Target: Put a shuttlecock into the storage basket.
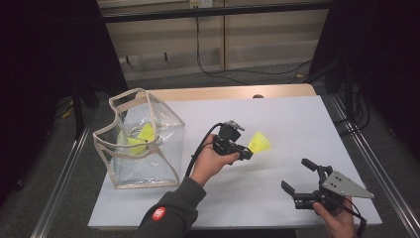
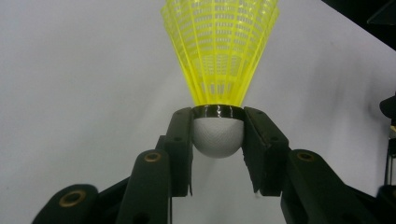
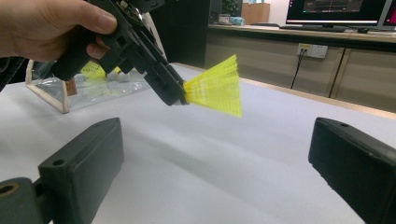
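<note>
At the left of the table stood a clear soft-sided bag with pale trim; yellow shuttles lay inside, their outlines blurred by the plastic, so their number was hard to make out. Toward the middle, the left tool was held above the white tabletop, its black pads clamped on the rounded white cork of a shuttlecock — the jaws only partly apart, pressed to either side of the cork. The cork's sides were hidden behind the pads. Its yellow plastic skirt was a ribbed, netted cone, flaring away from the tool toward the right, long axis roughly level and in line with the jaws. At the right, the right tool stood wide open over the table — nothing between its blocky jaws.
</note>
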`<action>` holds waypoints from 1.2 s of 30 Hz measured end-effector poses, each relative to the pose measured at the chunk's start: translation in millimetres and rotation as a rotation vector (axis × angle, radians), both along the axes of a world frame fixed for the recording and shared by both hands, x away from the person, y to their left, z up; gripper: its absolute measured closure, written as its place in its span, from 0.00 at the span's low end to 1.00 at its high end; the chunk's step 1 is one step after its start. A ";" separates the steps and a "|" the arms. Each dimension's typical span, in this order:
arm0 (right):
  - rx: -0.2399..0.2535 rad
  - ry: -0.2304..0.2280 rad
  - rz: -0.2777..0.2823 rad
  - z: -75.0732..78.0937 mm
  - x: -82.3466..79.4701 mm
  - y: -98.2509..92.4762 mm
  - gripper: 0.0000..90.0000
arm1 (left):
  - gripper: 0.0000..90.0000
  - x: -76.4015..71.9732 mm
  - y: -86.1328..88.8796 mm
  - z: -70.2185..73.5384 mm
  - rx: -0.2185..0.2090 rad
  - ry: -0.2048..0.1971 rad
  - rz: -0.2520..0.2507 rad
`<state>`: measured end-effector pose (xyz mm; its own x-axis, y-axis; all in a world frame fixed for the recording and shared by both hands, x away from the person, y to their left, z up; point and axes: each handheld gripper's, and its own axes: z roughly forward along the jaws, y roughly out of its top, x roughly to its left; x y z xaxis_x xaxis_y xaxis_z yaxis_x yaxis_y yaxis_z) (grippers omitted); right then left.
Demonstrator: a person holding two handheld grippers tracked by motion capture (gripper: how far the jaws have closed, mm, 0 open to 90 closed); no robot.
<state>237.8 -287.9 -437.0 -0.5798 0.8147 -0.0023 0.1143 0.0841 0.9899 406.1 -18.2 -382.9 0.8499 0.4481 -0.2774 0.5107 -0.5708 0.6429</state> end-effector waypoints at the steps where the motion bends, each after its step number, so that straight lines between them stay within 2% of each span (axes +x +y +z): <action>1: 0.001 0.000 0.000 0.0 0.0 -0.1 0.04 | 0.72 -0.1 0.9 1.8 0.000 0.000 -0.002; 18: -0.004 0.000 0.002 0.2 -0.4 0.7 0.04 | 0.72 0.2 21.4 28.1 0.024 0.021 0.024; 36: -0.006 -0.001 0.006 0.3 0.1 2.0 0.04 | 0.72 2.6 38.0 40.7 0.051 0.038 0.058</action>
<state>237.9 -285.9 -436.7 -0.5845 0.8113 -0.0076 0.1126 0.0904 0.9895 408.7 19.8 -342.2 0.8112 0.5108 -0.2848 0.5677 -0.5705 0.5935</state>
